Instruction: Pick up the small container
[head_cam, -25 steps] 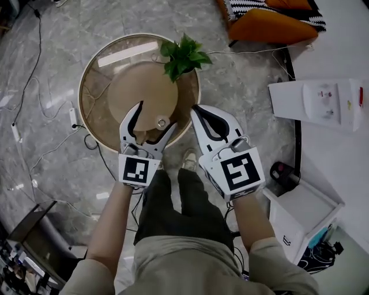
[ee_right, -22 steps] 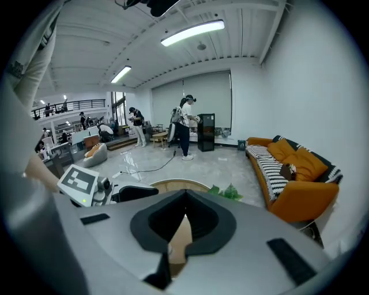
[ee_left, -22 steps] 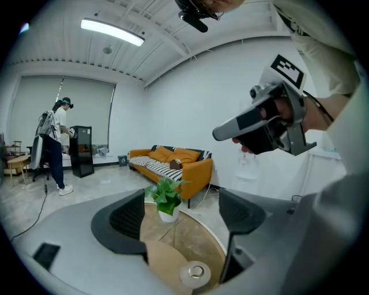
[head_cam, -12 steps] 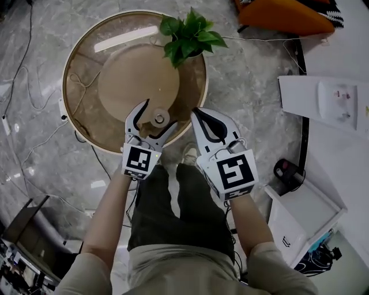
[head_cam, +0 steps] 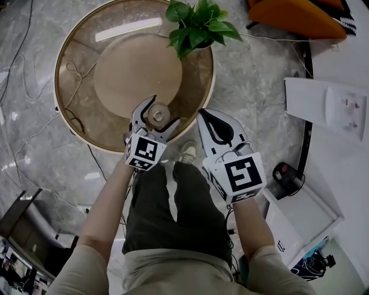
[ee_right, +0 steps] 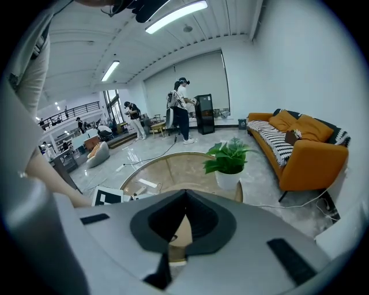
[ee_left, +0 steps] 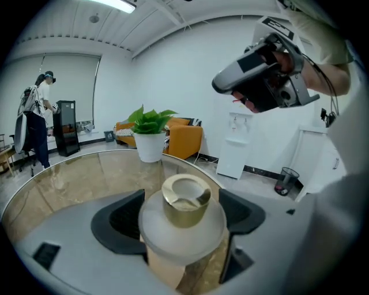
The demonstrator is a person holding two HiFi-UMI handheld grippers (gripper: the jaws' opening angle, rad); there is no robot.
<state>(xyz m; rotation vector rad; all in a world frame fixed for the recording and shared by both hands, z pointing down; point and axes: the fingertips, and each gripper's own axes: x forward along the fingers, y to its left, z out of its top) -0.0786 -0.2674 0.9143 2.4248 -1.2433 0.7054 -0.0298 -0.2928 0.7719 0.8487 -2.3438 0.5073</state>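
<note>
The small container is a pale jar with a frosted lid and a gold knob, standing near the front edge of the round glass table. My left gripper is open, its jaws straddling the jar on both sides. In the left gripper view the jar fills the gap between the dark pads; I cannot tell whether they touch it. My right gripper is shut and empty, held beside the left one just off the table's edge. Its jaws meet at the tip in the right gripper view.
A potted green plant stands on the table's far right rim. An orange sofa is beyond it. A white water dispenser and a black bin are at the right. Cables run across the marble floor. People stand far off.
The left gripper has moved forward over the table, so the jar now sits deep between its jaws. The right gripper has stayed shut alongside it.
</note>
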